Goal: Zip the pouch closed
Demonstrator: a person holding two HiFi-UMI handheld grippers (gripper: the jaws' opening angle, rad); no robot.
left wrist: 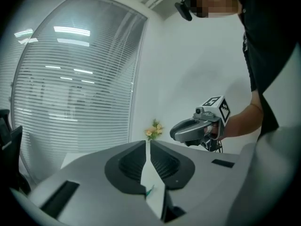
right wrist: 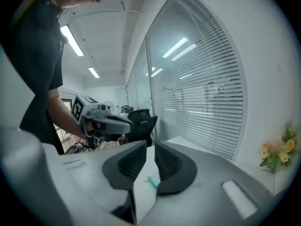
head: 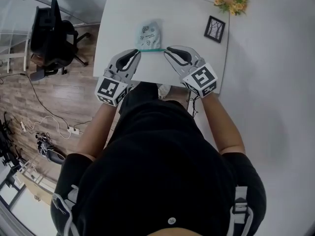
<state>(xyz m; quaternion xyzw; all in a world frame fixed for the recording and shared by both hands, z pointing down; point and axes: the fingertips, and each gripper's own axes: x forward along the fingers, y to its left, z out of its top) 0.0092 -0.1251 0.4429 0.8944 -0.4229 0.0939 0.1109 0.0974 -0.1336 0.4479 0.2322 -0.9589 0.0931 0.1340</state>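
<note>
Both grippers hold the pouch (head: 149, 33) by its top edge, one at each end of the green zip (head: 150, 50). The left gripper (head: 135, 53) has its jaws drawn nearly together, with a thin teal sliver of the zip end pinched between them. The right gripper (head: 169, 51) is clamped the same way on the opposite end. The two tips point toward each other, and the zip is stretched straight between them. The pouch's pale, printed body shows beyond the zip, past both tips, over the white table (head: 118, 14); whether it touches the table I cannot tell. Farther past the right gripper stand a small framed picture (head: 215, 29) and a bunch of flowers (head: 231, 1). Out beyond the left gripper, off the table, is a black office chair (head: 51, 33).
</note>
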